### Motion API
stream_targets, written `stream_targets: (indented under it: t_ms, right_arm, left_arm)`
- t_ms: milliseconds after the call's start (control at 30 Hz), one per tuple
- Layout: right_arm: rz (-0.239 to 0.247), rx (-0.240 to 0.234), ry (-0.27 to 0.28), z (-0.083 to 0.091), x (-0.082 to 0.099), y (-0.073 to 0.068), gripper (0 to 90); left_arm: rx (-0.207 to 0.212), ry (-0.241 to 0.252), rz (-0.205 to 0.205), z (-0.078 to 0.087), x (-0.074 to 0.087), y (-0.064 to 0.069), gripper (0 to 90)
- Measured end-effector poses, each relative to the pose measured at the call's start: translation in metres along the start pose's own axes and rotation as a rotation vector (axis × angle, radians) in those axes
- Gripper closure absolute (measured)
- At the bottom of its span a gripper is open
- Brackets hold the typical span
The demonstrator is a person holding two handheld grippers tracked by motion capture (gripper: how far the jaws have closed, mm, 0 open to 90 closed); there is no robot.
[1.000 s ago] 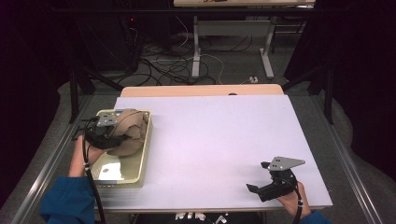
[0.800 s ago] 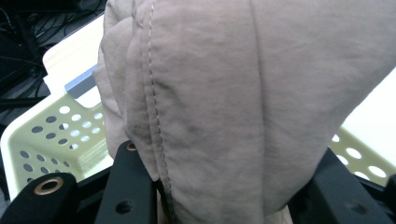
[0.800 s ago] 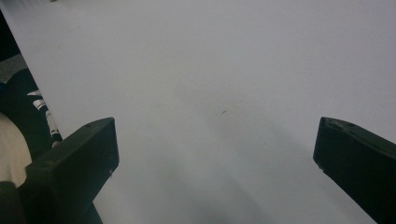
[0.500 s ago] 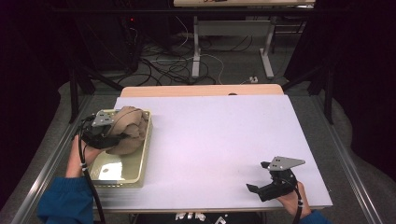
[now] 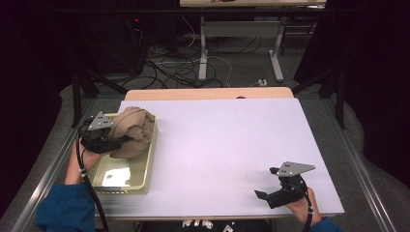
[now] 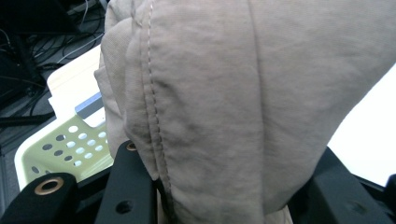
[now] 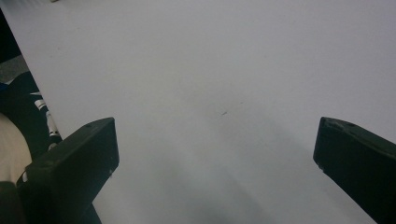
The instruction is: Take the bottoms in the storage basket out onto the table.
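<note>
the left gripper [image 5: 112, 140] is clenching a bunched tan cloth [image 5: 133, 131], its two black jaws pressing into the bundle from either side. in the left gripper view the cloth [image 6: 224, 102] is bulging up and forward from between the jaws, a stitched seam running down its front to the spot where the left-hand jaw is biting in. the bulk of the cloth is sitting ahead of the jaws and above them, and a little of it is hanging down between them. past the jaws on their left, the perforated wall of a pale green basket [image 6: 70, 144] is showing, lower than the cloth. in the high view the cloth is resting over the far end of the basket [image 5: 126, 181], draping across its right-hand rim, and the near end of the basket is lying behind the jaws, toward the person's left hand [image 5: 80, 162]. whether the cloth is lifting clear of the basket floor i cannot tell.

the right gripper [image 5: 270, 193] is lying released, well apart from the cloth and the basket, near the front right corner of the white table [image 5: 232, 145]. in the right gripper view its jaws are standing wide, with bare tabletop [image 7: 210, 93] between and ahead of them and nothing touching either one. the person's right hand [image 5: 302, 208] is wrapping the gripper body behind the jaws.
</note>
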State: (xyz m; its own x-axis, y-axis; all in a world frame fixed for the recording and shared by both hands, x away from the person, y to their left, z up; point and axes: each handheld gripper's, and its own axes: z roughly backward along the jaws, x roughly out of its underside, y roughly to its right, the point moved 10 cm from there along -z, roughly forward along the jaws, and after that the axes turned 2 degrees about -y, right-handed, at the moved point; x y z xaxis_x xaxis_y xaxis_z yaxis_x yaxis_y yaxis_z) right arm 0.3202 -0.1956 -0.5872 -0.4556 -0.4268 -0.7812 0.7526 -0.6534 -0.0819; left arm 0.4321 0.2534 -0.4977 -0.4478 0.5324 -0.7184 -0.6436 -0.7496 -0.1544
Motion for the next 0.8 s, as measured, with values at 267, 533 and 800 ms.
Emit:
stream_targets:
  t_ms: [267,533,800]
  right_arm:
    - [-0.003,0.002,-0.001,0.000,0.000,0.000,0.0]
    - [-0.006,-0.006,-0.012,-0.001,0.001,0.000,0.0]
    - [-0.006,-0.009,-0.016,-0.001,0.001,-0.001,0.0]
  left_arm:
    - [0.005,0.032,-0.002,0.004,-0.007,0.002,58.2]
    - [-0.009,0.060,-0.008,0.009,-0.014,0.004,58.3]
    - [-0.017,0.084,-0.018,0.017,-0.022,0.008,58.4]
